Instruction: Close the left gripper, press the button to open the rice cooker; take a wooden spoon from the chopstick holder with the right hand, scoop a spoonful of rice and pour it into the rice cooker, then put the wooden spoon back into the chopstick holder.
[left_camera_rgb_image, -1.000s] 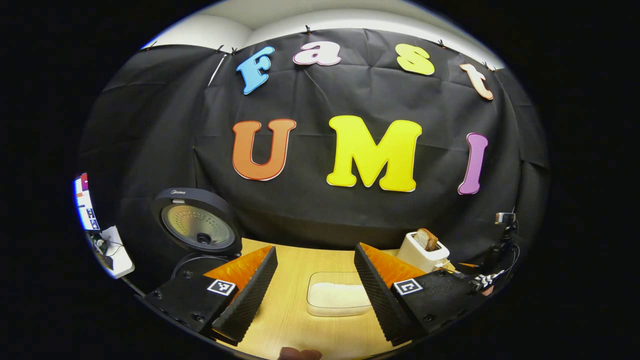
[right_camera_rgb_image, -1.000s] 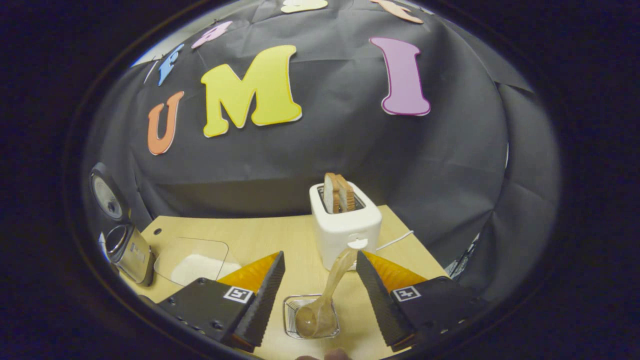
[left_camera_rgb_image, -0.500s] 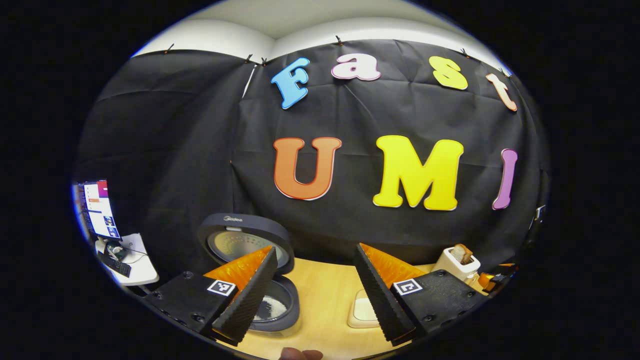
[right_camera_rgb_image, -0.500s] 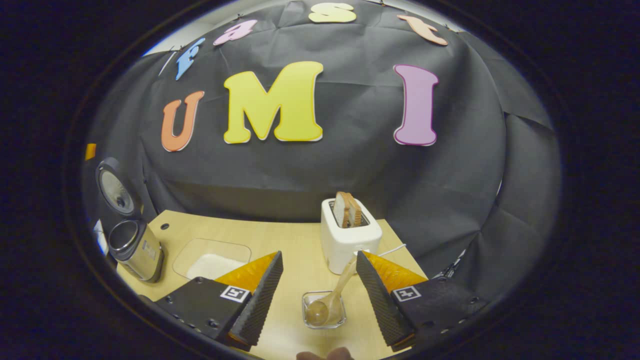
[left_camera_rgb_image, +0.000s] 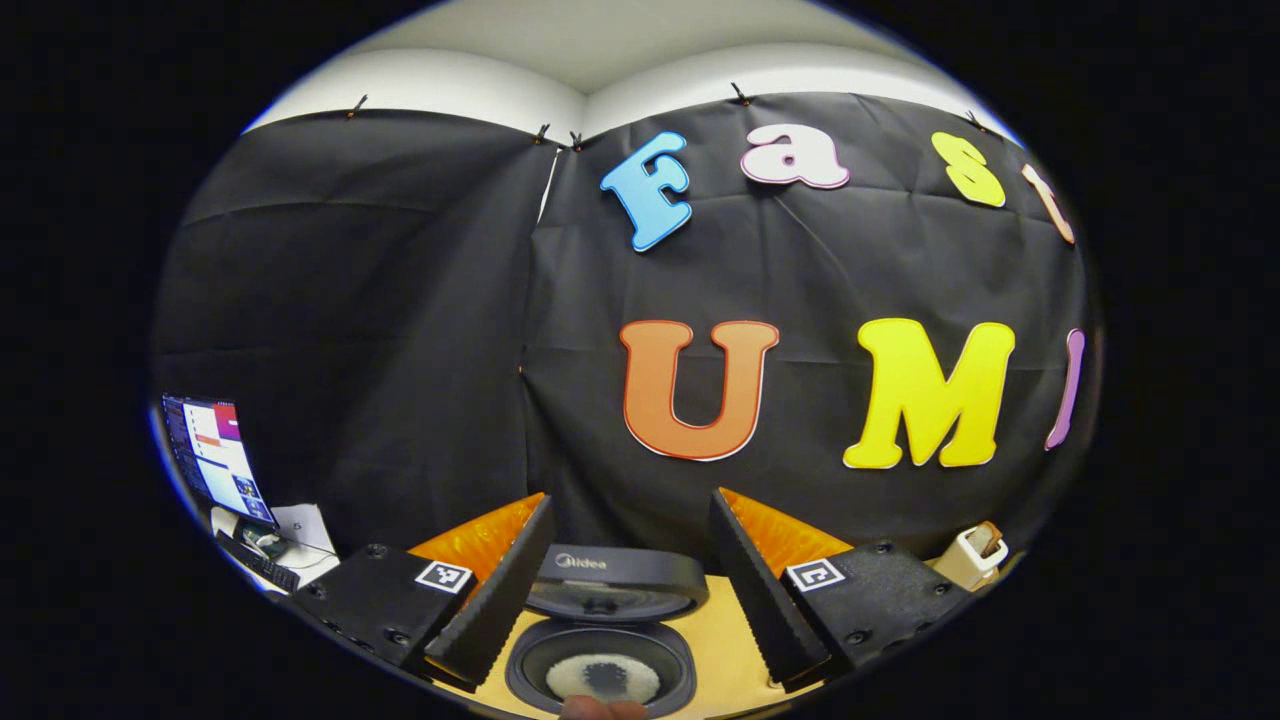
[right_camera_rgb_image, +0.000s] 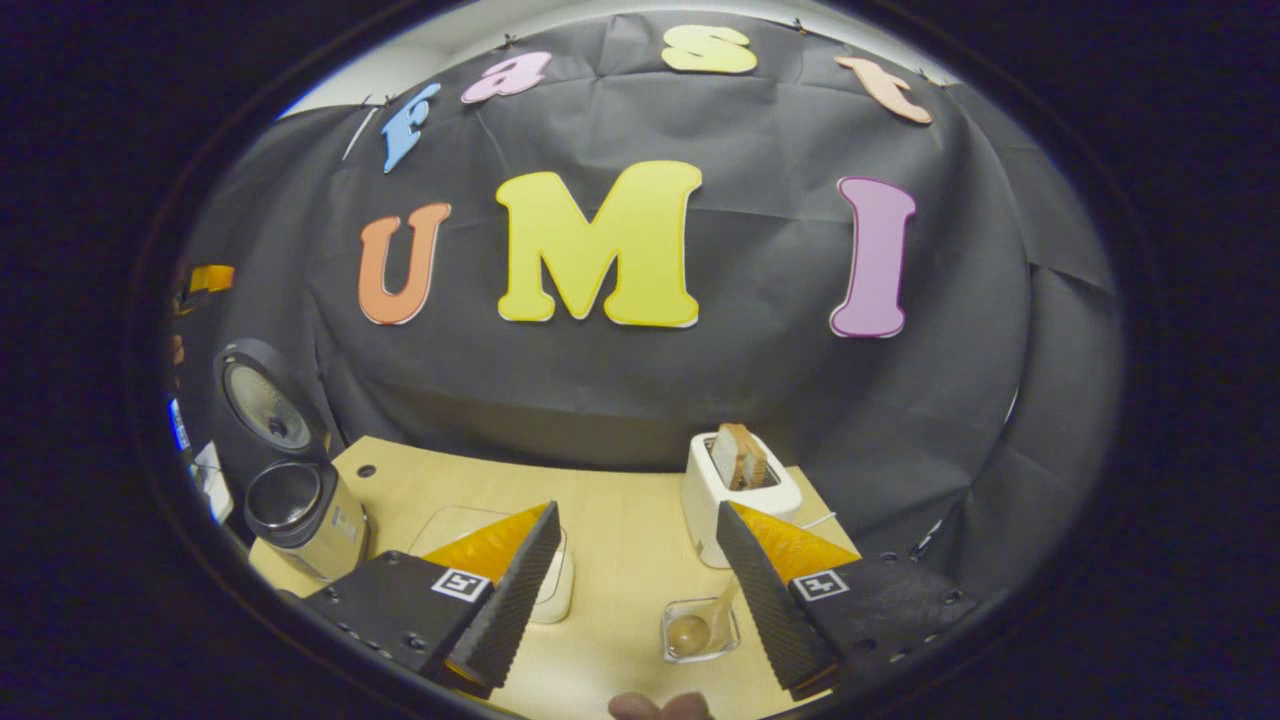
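Note:
The rice cooker (left_camera_rgb_image: 600, 655) stands open just below my left gripper (left_camera_rgb_image: 630, 495), its dark lid (left_camera_rgb_image: 615, 578) raised and white rice in the pot. That gripper is open, its fingers either side of the cooker with nothing held. In the right gripper view the cooker (right_camera_rgb_image: 300, 512) sits at the table's left edge. The wooden spoon (right_camera_rgb_image: 695, 630) rests bowl down in the clear chopstick holder (right_camera_rgb_image: 725, 645), low beside my right gripper's right finger. My right gripper (right_camera_rgb_image: 634, 508) is open and holds nothing. A clear rice container (right_camera_rgb_image: 555, 590) is half hidden behind its left finger.
A white toaster (right_camera_rgb_image: 740, 490) with a bread slice stands at the back right of the wooden table (right_camera_rgb_image: 450, 480), close behind the holder. Its cord trails to the right. A monitor (left_camera_rgb_image: 210, 460) and a small stand sit off the table's left side.
My left gripper has swung left, bringing the open cooker between its fingers. My right gripper has drawn back from the holder, and the spoon stays in it.

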